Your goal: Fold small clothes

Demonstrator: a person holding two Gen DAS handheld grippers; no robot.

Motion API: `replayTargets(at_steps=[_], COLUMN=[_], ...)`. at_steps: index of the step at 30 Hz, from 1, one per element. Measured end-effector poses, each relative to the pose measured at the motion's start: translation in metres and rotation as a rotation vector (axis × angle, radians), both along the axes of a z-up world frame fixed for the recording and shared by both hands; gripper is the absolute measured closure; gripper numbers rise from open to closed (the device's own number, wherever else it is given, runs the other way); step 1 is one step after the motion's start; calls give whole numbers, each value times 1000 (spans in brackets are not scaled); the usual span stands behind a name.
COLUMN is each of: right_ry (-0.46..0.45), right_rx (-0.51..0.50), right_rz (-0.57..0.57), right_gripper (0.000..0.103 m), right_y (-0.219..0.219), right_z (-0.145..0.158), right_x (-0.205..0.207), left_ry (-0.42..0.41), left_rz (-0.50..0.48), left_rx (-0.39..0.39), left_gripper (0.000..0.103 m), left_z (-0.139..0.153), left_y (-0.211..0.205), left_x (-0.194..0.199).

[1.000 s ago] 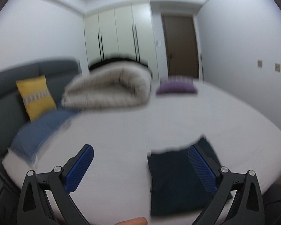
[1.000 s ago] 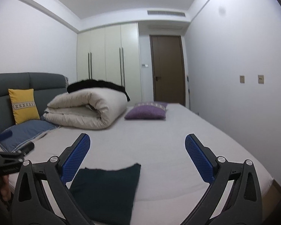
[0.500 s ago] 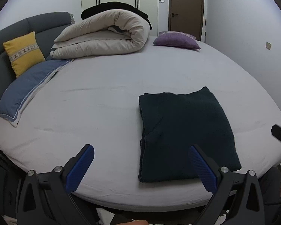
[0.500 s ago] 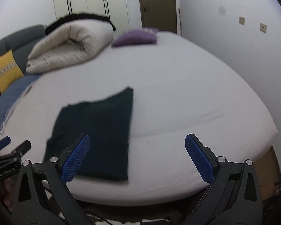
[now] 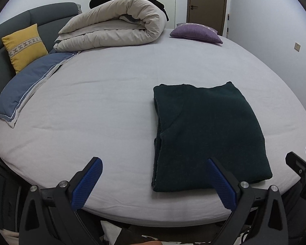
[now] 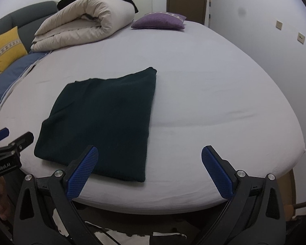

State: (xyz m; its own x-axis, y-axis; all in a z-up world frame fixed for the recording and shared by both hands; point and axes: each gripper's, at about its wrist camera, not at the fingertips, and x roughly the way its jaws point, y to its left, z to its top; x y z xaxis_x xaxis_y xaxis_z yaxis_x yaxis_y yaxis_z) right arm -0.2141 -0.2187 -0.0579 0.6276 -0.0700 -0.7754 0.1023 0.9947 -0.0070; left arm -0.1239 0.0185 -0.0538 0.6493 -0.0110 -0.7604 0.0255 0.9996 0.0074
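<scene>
Item: dark green garment [image 5: 208, 134], knit, already folded into a rough rectangle with a layered edge on its left side. It lay flat on the bed [image 5: 104, 102], near the foot edge, well apart from everything else listed here.

Left tool [image 5: 154, 180]: I held it with jaws spread wide, empty, hovering at the foot edge just left of the garment, its right finger overlapping the garment's near left corner in view.

Right tool [image 6: 149, 166]: jaws likewise wide and empty, at the garment's near right corner, most of its span over bare sheet to the right of the garment.

Beyond the garment, toward the headboard: rolled beige duvet [image 5: 114, 30], purple cushion [image 5: 195, 33], yellow cushion [image 5: 24, 47], blue pillow [image 5: 28, 85].

Step, as I judged it: between folds, with neither tool touching cloth. The garment looked partly or nearly finished. A further fold would call for both tools to descend on the near edge corners, pinch all layers together, and carry them away toward the far edge without dragging the lower layers askew.
</scene>
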Motion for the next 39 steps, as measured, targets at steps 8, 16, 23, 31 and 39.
replayTargets(at_steps=[8,16,23,31,39], right_ry=[24,38,42,48,51], right_rx=[2,13,15,16,17], right_rz=[14,10,3,1,1], right_gripper=[0,0,0,0,0], right_y=[5,8,17,26,30], right_z=[-3,-7,-8,-11,-13], right_x=[3,6,5,5,5], left_ry=[10,20,26,30,31], left_rz=[-4,-3,-1,3,4], left_rx=[0,-7,-11,-15,-16], left_gripper=[0,0,0,0,0], left_z=[-2,-4,-5,-7,-8], left_y=[1,1,2,3,3], left_x=[2,1,1,2,1])
